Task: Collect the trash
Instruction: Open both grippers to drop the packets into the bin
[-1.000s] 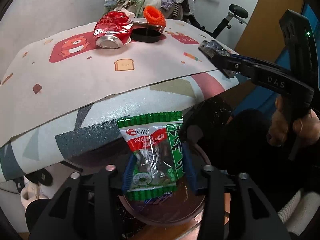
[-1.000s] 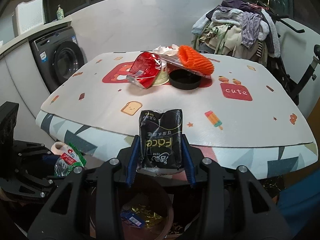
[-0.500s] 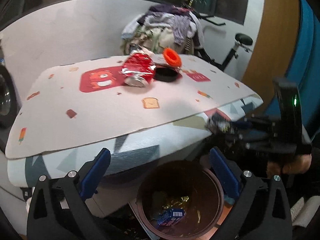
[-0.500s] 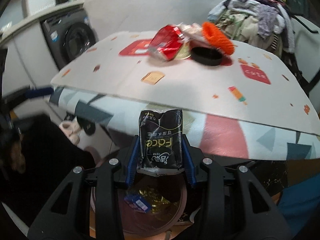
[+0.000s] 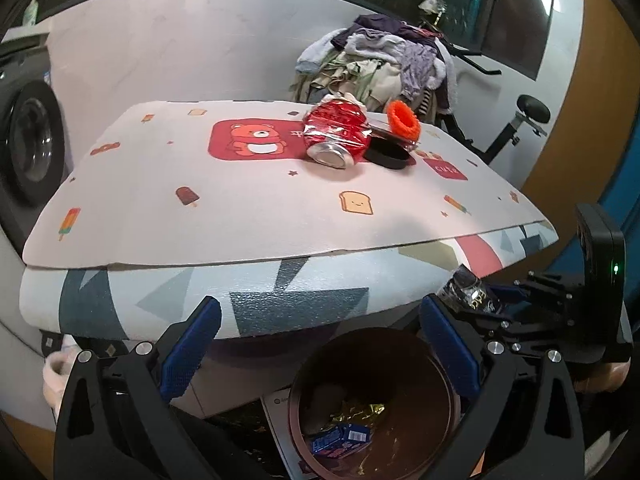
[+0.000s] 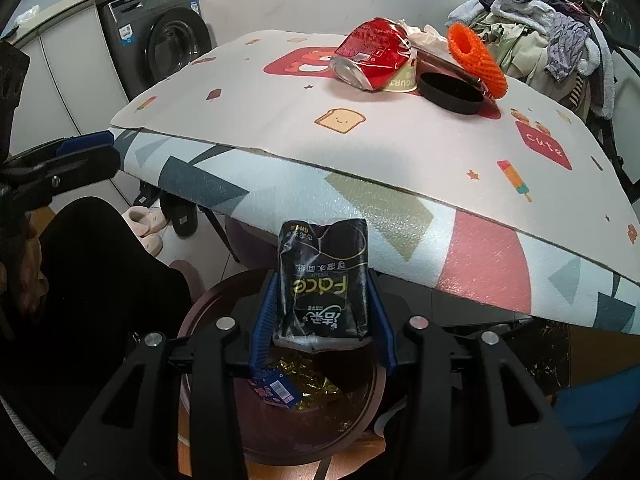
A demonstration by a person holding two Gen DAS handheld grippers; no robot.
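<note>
We find the right gripper pinching a black tissue pack between its blue pads, the pack held upright directly above the brown trash bin. The bin sits on the floor just below the near edge of the desk and contains gold foil and a blue wrapper; anything deeper in the bin is too dark for us to identify. The left gripper hangs over the same bin with its fingers spread wide and nothing between them. From its view we see the right gripper at the bin's right rim, the tissue pack in its grip. Farther back on the desk we note a crushed red can lying on its side, a black lid just beside it, an orange mesh sleeve and a yogurt cup. Beyond the desk stands a heap of clothes, and to the left a washing machine.
</note>
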